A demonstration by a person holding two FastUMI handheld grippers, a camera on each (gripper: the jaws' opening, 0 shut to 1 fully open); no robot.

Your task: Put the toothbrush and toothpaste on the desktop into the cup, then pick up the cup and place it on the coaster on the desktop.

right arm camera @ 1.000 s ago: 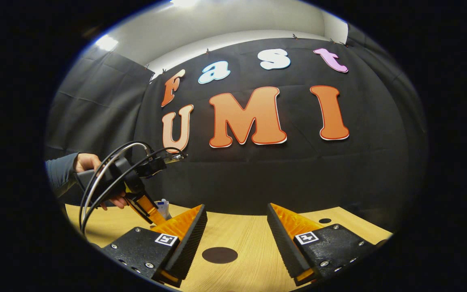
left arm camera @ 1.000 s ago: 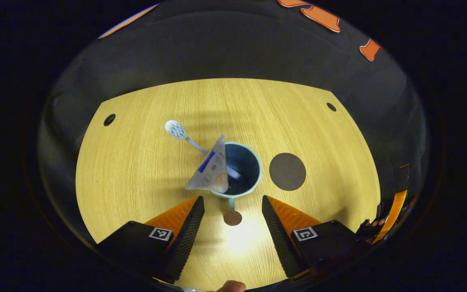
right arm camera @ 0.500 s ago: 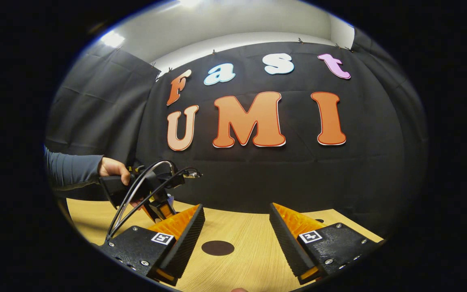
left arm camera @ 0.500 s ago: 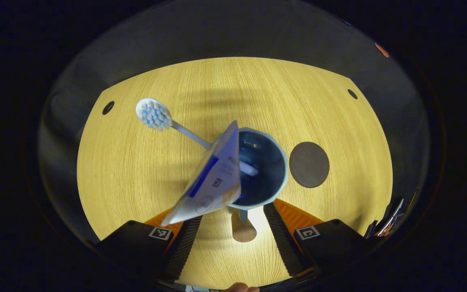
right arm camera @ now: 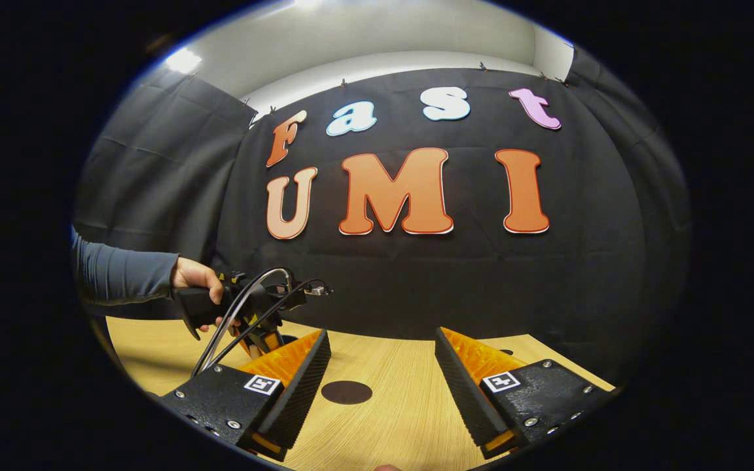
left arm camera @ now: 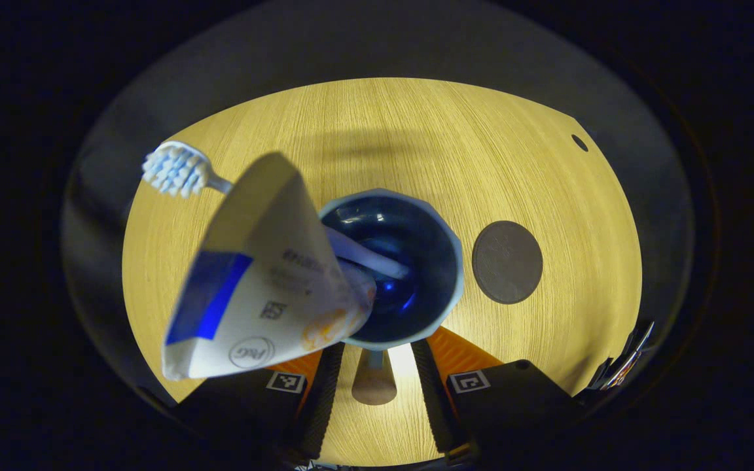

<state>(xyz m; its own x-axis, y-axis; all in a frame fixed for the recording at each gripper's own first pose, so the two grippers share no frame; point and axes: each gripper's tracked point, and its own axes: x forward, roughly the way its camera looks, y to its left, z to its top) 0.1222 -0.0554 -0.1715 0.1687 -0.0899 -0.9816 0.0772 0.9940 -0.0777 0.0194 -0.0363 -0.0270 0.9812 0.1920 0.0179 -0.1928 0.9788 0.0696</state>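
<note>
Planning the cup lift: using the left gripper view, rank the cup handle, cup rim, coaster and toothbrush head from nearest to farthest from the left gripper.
1. Cup handle, between the jaws.
2. Cup rim, just ahead.
3. Coaster, right of the cup; toothbrush head, far left, raised. Too close to call.

Glossy cup (left arm camera: 446, 245); wood-grain desktop (left arm camera: 364, 137); matt coaster (left arm camera: 506, 261); smooth toothpaste (left arm camera: 266, 275) tube.

Both pictures bulge with fisheye distortion, bending straight edges near the rim. In the left gripper view the desk (left arm camera: 547, 170) glows warm, with glare just below the cup (left arm camera: 416, 261); the near toothpaste tube (left arm camera: 266, 288) is blurred. In the right gripper view, ceiling lights (right arm camera: 182, 60) flare overhead.
</note>
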